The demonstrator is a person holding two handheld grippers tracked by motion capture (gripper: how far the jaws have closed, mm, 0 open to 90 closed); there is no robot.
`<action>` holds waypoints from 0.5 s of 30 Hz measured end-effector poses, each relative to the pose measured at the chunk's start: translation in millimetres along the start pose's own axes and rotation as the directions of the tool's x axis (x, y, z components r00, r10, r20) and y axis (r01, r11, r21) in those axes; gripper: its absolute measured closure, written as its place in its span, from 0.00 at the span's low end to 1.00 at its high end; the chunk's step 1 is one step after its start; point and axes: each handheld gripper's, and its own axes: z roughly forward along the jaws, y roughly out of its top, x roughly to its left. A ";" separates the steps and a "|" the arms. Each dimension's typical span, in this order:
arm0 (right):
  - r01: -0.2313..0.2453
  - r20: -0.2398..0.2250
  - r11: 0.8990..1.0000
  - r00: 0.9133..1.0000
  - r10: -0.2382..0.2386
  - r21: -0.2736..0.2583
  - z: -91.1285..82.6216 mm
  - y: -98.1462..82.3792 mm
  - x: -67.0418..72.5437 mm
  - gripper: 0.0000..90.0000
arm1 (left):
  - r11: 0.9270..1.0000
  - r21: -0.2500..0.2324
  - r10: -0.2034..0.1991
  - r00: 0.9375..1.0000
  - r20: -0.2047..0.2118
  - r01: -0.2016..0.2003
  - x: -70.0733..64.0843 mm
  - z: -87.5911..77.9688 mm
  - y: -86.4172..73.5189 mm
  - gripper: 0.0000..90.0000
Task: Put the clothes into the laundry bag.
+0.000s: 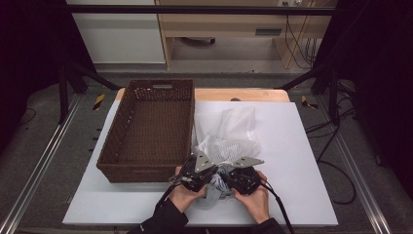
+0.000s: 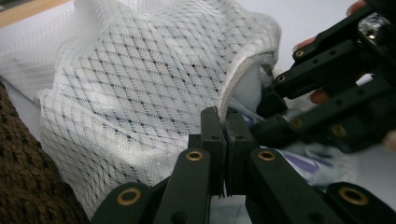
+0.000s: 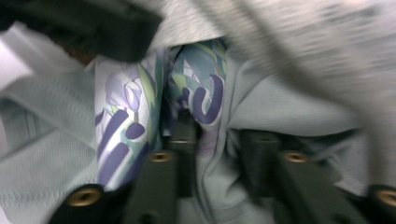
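Wicker basket [image 1: 148, 129] sits on the left half of the counter [image 1: 302, 161], reaching its far edge. Just right of it, near the front edge, lies the white mesh bag [image 1: 226, 141]. Left tongs [image 2: 223, 140] clenched on the bag's zippered rim. Right tongs [image 3: 219, 135] grasping a floral-print cloth [image 3: 123, 126] among grey fabric [image 3: 42, 163]; view blurred.

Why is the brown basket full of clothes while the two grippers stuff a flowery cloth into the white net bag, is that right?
Not quite. The high view shows the brown basket empty; nothing lies in it. The rest fits: the left gripper is shut on the white net bag, and the right gripper has the flowery cloth between its jaws.
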 end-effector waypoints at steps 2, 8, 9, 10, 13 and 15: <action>0.006 0.045 1.000 0.999 -0.005 -0.030 -1.5 2.0 0.4 0.86 | 1.000 -0.013 0.004 1.000 0.006 -0.004 -1.2 -3.6 2.5 0.98; -0.078 0.121 0.985 0.988 0.097 -0.153 -1.9 9.5 -13.4 0.86 | 0.999 -0.031 0.020 1.000 0.016 -0.019 -6.9 -12.3 7.5 0.98; -0.087 0.136 0.983 0.985 0.109 -0.160 -0.7 9.6 -15.2 0.86 | 0.999 -0.028 0.025 1.000 0.018 -0.025 -8.3 -12.2 7.5 0.98; -0.092 0.184 0.983 0.975 0.121 -0.159 3.6 9.1 -19.2 0.86 | 0.999 -0.025 0.027 0.999 0.019 -0.027 -8.8 -11.7 7.3 0.98; -0.099 0.265 0.984 0.955 0.136 -0.146 11.6 7.7 -25.0 0.86 | 0.999 -0.012 0.032 0.999 0.019 -0.031 -8.9 -8.5 5.7 0.98; -0.130 0.264 0.981 0.950 0.165 -0.144 14.7 7.7 -29.9 0.86 | 1.000 0.000 0.027 0.999 0.017 -0.027 -6.3 -5.1 3.4 0.98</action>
